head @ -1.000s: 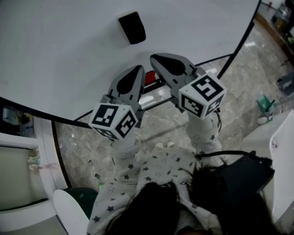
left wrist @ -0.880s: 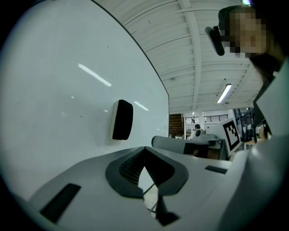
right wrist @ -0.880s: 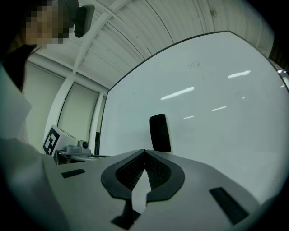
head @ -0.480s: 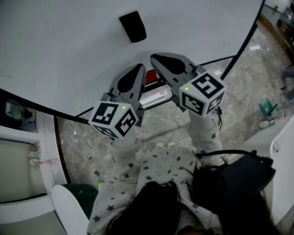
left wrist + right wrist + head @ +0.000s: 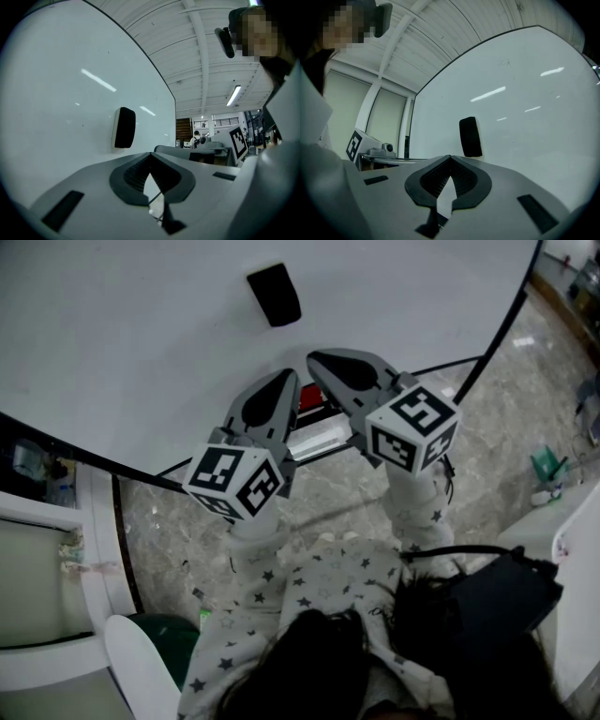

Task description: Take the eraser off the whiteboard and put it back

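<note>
A black eraser [image 5: 273, 294] sticks to the whiteboard [image 5: 122, 343], above both grippers. The left gripper view shows the eraser [image 5: 124, 127] ahead and left of the jaw tips; the right gripper view has the eraser [image 5: 470, 137] ahead, slightly right. My left gripper [image 5: 287, 379] and right gripper [image 5: 314, 359] point level at the board side by side, short of the eraser. Both have their jaws closed tip to tip with nothing between them.
The board's tray [image 5: 314, 439] with a red marker [image 5: 307, 399] runs under the grippers. The board's black frame [image 5: 497, 324] slants down on the right. Marble floor [image 5: 511, 409] lies below, with a black bag [image 5: 492, 601] and a white table edge [image 5: 574, 549] at right.
</note>
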Tool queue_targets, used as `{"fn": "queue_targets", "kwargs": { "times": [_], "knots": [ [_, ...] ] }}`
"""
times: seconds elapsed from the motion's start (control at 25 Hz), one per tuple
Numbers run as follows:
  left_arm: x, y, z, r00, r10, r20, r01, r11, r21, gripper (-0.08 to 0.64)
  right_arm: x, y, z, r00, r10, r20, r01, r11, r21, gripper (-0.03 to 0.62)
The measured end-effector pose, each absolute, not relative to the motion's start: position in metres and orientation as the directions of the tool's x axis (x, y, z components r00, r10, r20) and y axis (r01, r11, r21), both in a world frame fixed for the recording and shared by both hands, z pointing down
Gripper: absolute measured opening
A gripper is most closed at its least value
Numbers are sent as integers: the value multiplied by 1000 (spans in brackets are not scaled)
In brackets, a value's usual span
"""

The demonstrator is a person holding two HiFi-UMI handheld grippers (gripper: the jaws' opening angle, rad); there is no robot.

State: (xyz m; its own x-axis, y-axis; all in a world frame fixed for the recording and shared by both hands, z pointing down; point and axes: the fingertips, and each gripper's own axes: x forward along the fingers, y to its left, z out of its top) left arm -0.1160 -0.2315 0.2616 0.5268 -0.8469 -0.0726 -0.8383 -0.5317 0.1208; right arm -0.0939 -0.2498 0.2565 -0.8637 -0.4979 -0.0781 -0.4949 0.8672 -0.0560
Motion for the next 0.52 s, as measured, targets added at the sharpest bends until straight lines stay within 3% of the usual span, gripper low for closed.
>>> {"fn": "queue_targets", "kwargs": {
  "times": [0.52],
  "knots": [
    [-117, -231, 263, 524, -849, -68, -840, -528, 124, 0, -96, -250, 259, -870, -489, -69, -486, 872, -61, 6]
  ]
}}
